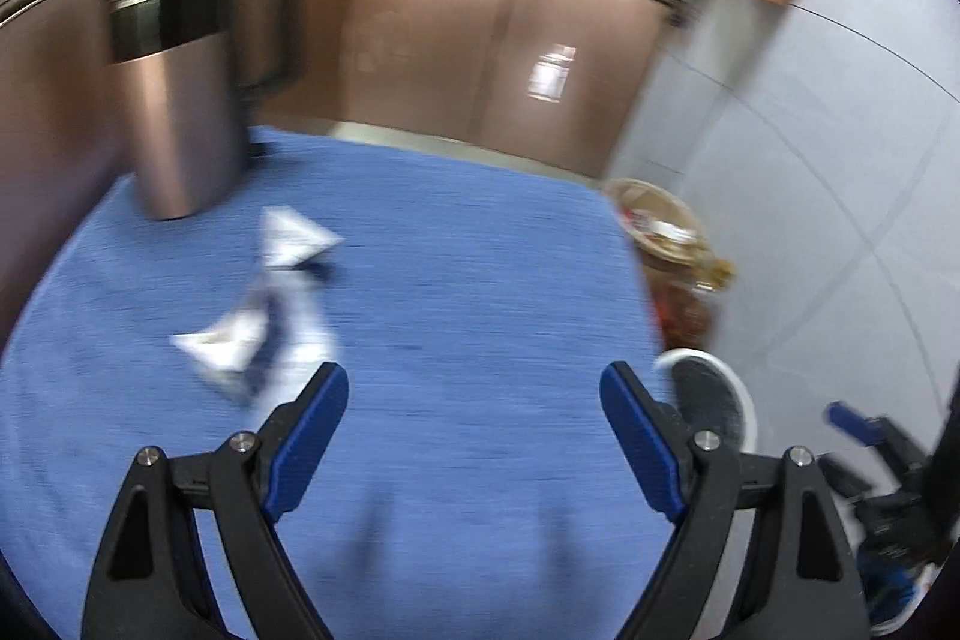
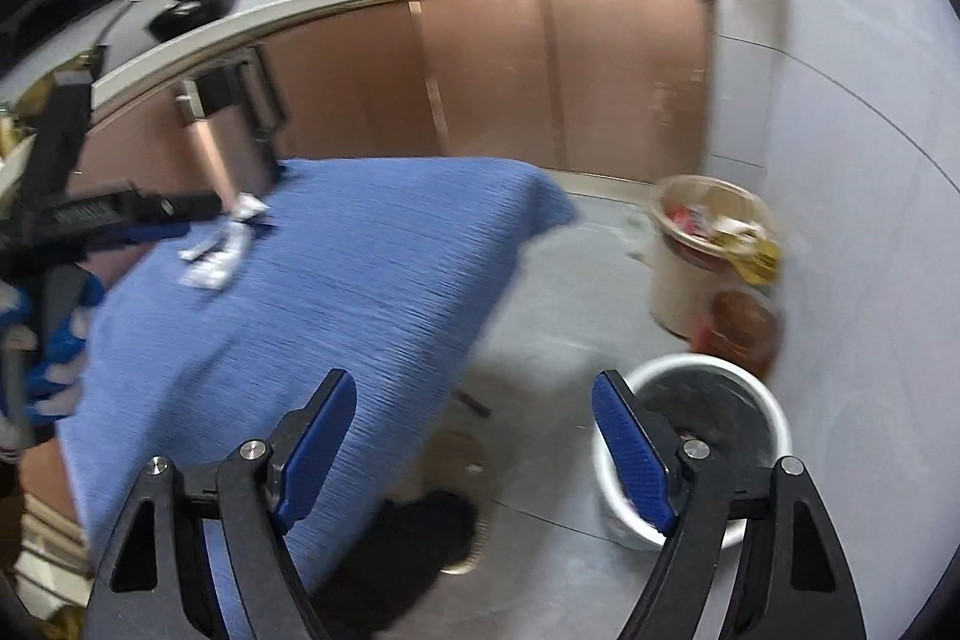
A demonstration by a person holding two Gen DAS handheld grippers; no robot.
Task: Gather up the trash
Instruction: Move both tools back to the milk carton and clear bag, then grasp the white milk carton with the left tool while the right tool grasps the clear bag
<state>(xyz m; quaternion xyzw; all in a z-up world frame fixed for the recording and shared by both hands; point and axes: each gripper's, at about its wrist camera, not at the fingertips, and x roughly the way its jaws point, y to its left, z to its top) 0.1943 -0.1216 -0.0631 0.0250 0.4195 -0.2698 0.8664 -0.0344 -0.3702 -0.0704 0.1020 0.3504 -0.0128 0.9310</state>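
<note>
Several white and dark wrappers (image 1: 252, 334) lie on the blue tablecloth (image 1: 450, 310), ahead and left of my open, empty left gripper (image 1: 474, 403). One white wrapper (image 1: 294, 235) lies further back. The same wrappers (image 2: 219, 250) show at the table's far left in the right wrist view. My right gripper (image 2: 474, 406) is open and empty, held over the table's right edge above the floor. A white bin (image 2: 702, 436) with a dark liner stands on the floor just right of it. The left gripper (image 2: 120, 220) shows at the left of that view.
A copper metal canister (image 1: 180, 100) stands on the table's far left. A tan bin (image 2: 702, 244) full of trash stands by the white wall, with a brown container (image 2: 741, 334) in front. Copper cabinets (image 1: 480, 58) and a counter run behind. A dark shoe (image 2: 420, 538) is on the floor.
</note>
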